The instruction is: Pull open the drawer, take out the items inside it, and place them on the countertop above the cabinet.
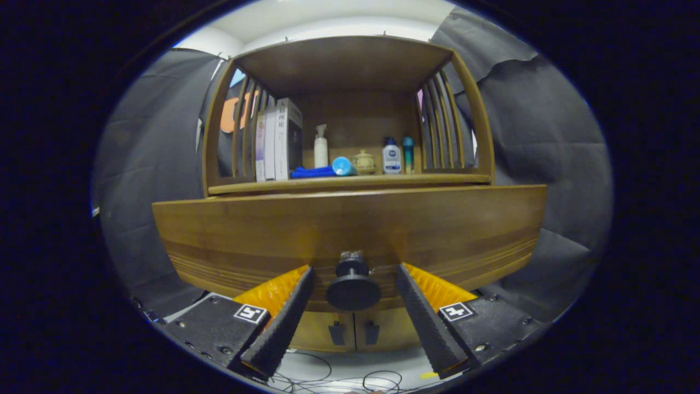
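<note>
Fingers (354,273) flank drawer knob (353,289) (spread, not touching).

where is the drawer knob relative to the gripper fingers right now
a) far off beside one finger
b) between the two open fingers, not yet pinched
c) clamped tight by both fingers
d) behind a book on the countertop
b: the round drawer knob sits in the gap of the gripper, with space showing between it and each of the fingers, so the jaws stand open around it and the drawer front looks closed.
</note>
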The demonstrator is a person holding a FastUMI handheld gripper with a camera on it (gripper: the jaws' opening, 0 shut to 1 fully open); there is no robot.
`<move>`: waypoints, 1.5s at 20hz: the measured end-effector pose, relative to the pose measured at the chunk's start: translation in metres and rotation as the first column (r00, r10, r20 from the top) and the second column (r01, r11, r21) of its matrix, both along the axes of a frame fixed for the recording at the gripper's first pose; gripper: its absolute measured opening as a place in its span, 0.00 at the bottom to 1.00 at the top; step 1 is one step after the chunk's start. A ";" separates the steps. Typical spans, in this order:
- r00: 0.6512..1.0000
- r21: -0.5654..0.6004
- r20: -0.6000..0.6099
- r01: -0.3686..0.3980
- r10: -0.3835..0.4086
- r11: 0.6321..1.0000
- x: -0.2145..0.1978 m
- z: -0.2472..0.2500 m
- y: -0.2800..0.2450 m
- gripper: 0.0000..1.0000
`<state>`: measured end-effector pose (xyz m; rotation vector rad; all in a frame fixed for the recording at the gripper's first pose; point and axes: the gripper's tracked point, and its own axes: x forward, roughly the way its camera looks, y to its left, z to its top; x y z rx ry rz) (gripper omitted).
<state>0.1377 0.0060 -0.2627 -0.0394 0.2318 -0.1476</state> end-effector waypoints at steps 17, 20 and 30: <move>0.999 0.005 -0.043 0.023 -0.023 1.000 0.084 0.001 -0.005 0.99; 0.998 0.024 -0.061 0.027 -0.026 0.999 0.096 0.000 -0.006 0.99; 0.991 0.101 -0.132 0.012 0.001 0.995 0.101 -0.002 -0.004 0.99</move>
